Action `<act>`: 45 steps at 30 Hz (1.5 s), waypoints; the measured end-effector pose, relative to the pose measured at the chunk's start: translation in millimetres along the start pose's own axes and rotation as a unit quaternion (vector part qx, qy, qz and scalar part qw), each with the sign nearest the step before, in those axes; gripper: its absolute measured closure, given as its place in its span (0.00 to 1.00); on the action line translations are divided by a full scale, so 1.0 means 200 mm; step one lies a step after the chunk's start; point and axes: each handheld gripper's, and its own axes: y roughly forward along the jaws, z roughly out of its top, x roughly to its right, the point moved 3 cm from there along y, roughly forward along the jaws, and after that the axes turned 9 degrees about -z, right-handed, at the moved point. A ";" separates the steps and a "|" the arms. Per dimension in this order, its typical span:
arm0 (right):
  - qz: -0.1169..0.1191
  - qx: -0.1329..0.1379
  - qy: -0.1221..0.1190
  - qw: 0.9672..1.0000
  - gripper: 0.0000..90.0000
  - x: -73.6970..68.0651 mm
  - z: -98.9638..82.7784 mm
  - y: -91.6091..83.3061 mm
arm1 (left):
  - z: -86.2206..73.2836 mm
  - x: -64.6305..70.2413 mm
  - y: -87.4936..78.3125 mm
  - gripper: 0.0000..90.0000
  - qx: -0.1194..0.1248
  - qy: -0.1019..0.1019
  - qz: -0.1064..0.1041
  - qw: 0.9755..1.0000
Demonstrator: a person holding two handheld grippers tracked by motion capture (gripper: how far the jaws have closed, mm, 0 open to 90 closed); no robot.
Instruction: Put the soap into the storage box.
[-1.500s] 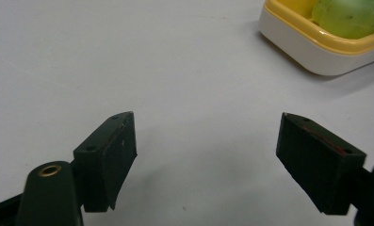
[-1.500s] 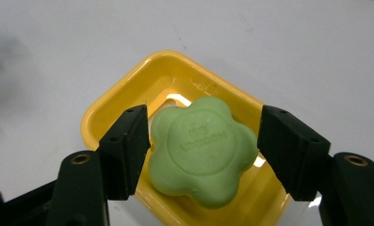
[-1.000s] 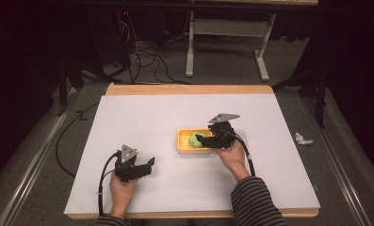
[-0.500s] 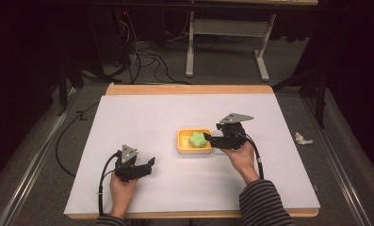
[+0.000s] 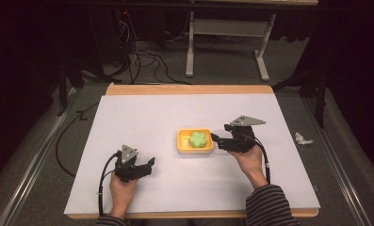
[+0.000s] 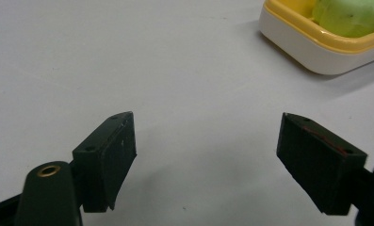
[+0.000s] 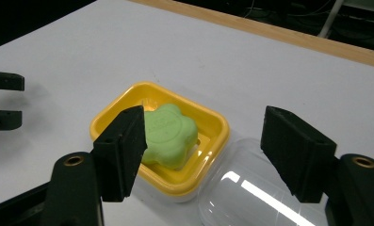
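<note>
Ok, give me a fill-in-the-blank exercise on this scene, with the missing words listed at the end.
1. The green flower-shaped soap lies in a shallow dish whose colour is ____.
2. Beside the dish, just in front of the right gripper, lies a lid made of clear ____.
3. The left gripper has its jaws ____, with nothing between them.
4. The table is covered by a sheet coloured ____.

Missing words: yellow; plastic; open; white

Both black two-jaw grippers, left gripper [image 5: 149, 163] and right gripper [image 5: 216, 141], carry grey triangular plates and trailing black cables; brass screw eyes sit beside blocky pads [image 7: 123, 150]; dark striped sleeve [image 5: 269, 207] lower right.
</note>
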 end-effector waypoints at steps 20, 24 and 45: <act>-0.044 0.028 0.010 0.999 0.30 0.10 -0.03 -0.14 | 0.00 0.00 0.00 0.23 -0.003 0.001 0.002 1.000; -0.043 0.028 0.014 0.999 0.30 0.11 -0.03 -0.16 | 0.00 0.00 0.00 0.23 -0.002 0.002 0.002 1.000; -0.059 0.041 0.028 0.997 0.35 0.21 -0.10 -0.29 | 0.00 0.00 0.00 0.24 -0.002 0.001 0.002 1.000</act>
